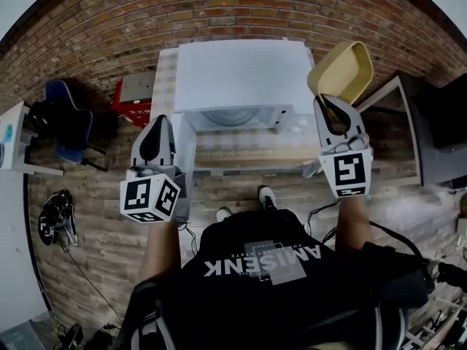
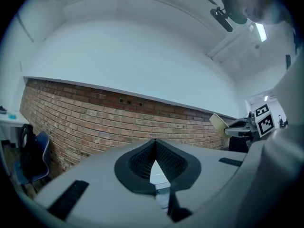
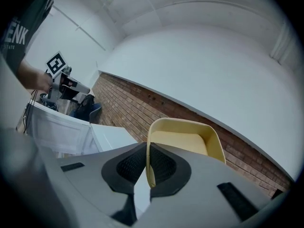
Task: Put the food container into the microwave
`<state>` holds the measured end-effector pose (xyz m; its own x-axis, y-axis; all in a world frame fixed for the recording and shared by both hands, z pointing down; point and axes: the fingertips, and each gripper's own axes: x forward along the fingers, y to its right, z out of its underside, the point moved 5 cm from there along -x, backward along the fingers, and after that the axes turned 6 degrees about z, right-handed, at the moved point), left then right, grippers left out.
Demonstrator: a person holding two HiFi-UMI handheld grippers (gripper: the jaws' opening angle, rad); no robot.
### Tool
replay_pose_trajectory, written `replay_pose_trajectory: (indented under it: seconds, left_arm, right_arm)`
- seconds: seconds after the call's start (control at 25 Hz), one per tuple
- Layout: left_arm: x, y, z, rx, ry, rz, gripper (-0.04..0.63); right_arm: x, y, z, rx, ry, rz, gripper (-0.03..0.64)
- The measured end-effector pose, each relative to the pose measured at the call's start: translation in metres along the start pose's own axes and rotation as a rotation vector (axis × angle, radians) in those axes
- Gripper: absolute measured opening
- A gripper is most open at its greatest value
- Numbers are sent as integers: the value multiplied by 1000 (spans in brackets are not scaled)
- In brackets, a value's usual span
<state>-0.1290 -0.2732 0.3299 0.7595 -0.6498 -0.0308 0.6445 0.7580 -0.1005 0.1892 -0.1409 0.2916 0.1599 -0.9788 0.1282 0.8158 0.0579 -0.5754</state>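
A pale yellow food container (image 1: 343,71) hangs in the air to the right of the white microwave (image 1: 237,71), tilted with its opening toward me. My right gripper (image 1: 337,115) is shut on its near rim; the right gripper view shows the rim pinched between the jaws, the container (image 3: 185,139) rising beyond my right gripper (image 3: 147,146). The microwave front shows its cavity and turntable, and its door (image 1: 185,148) stands out at the left. My left gripper (image 1: 155,141) is beside that door, jaws shut and holding nothing. In the left gripper view my left gripper (image 2: 154,142) points at the brick wall.
The microwave stands on a wooden table (image 1: 248,159) against a brick wall (image 1: 219,6). A blue chair (image 1: 69,122) and a red box (image 1: 135,100) are at the left. A dark cabinet (image 1: 438,130) stands at the right. Cables lie on the floor.
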Motion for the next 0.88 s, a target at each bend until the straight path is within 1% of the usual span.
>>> replay_pose_trajectory:
  seconds: [0.2,0.32,0.44,0.6,0.76,0.88]
  left_arm:
    - [11,10,-5,7,6,-60,12]
    - [11,14,-6,16,5,-97,12]
    - [9,15,-7,24,-5,-141,12]
    - [8,22,-11,57,-5,-178,12]
    - [1,22,-11,52,-17,-222,12]
    - [-7,22,-11,53,-18,-249,12]
  right_arm:
    - [23,19,13,1,29,-57,49]
    - [35,21,20,1,48,-99,51]
    - [49,14,22,-1,75,-158,49]
    - [69,4,32,-3,77,-235,50]
    - [82,-13,32,-31,91,-306,51]
    - [88,-33,27,-49,108,-378,50]
